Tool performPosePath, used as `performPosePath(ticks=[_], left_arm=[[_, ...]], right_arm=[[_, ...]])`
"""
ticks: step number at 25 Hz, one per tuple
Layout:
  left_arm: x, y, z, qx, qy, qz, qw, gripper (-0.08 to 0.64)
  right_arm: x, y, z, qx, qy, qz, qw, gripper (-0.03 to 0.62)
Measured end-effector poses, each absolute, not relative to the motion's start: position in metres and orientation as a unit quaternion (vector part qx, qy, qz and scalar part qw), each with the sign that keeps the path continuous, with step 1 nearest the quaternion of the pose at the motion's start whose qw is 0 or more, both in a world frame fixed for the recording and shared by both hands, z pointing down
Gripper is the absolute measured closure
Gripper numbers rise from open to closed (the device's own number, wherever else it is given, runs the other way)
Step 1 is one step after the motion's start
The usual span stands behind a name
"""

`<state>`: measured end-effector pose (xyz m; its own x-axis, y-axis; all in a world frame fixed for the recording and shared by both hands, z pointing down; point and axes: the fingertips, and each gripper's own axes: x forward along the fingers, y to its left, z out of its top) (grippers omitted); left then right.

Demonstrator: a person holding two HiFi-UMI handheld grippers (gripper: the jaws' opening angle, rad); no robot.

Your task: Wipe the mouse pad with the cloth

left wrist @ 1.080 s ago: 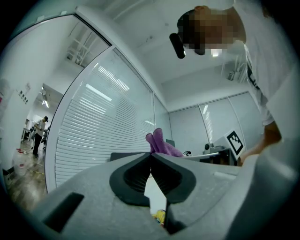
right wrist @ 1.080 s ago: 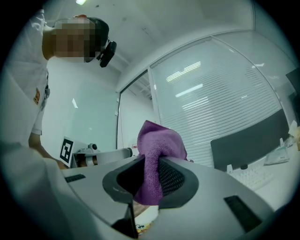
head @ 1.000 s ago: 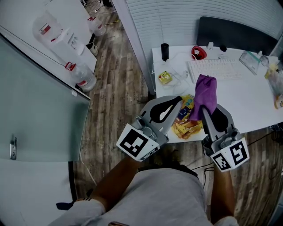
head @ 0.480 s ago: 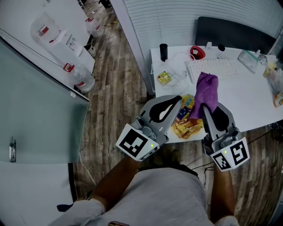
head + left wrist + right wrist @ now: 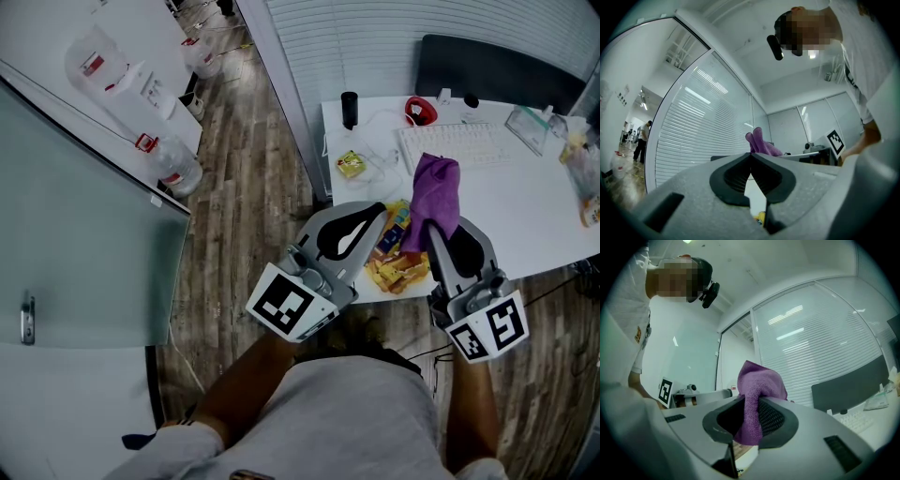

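My right gripper (image 5: 434, 228) is shut on a purple cloth (image 5: 436, 192), which sticks up from between its jaws above the white desk (image 5: 525, 216). In the right gripper view the cloth (image 5: 759, 380) is pinched at the tips of the right gripper (image 5: 751, 401) and bulges above them. To its left, my left gripper (image 5: 373, 213) hangs over the desk's front left corner. Its jaws meet at the tips with nothing between them, as the left gripper view shows for the left gripper (image 5: 751, 154). I cannot pick out a mouse pad for certain in any view.
On the desk lie a white keyboard (image 5: 459, 145), a red object (image 5: 421, 112), a black cylinder (image 5: 349, 109), a yellow box (image 5: 351, 165) and colourful snack packets (image 5: 398, 264). A dark chair back (image 5: 497, 70) stands behind. Water jugs (image 5: 173, 164) sit on the wooden floor at the left.
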<state>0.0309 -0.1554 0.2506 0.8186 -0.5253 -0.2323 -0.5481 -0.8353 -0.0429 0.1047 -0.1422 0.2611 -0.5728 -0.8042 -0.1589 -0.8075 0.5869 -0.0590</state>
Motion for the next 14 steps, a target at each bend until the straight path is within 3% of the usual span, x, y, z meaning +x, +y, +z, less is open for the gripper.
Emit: performPosePath(ticks=[14], left_arm=[[0.0309,-0.1515,0.2509,-0.952,0.282,0.106,0.059,0.545]], right_arm=[[0.1064,-0.1394,0.2608,-0.456,0.886,0.011,0.085,0.523]])
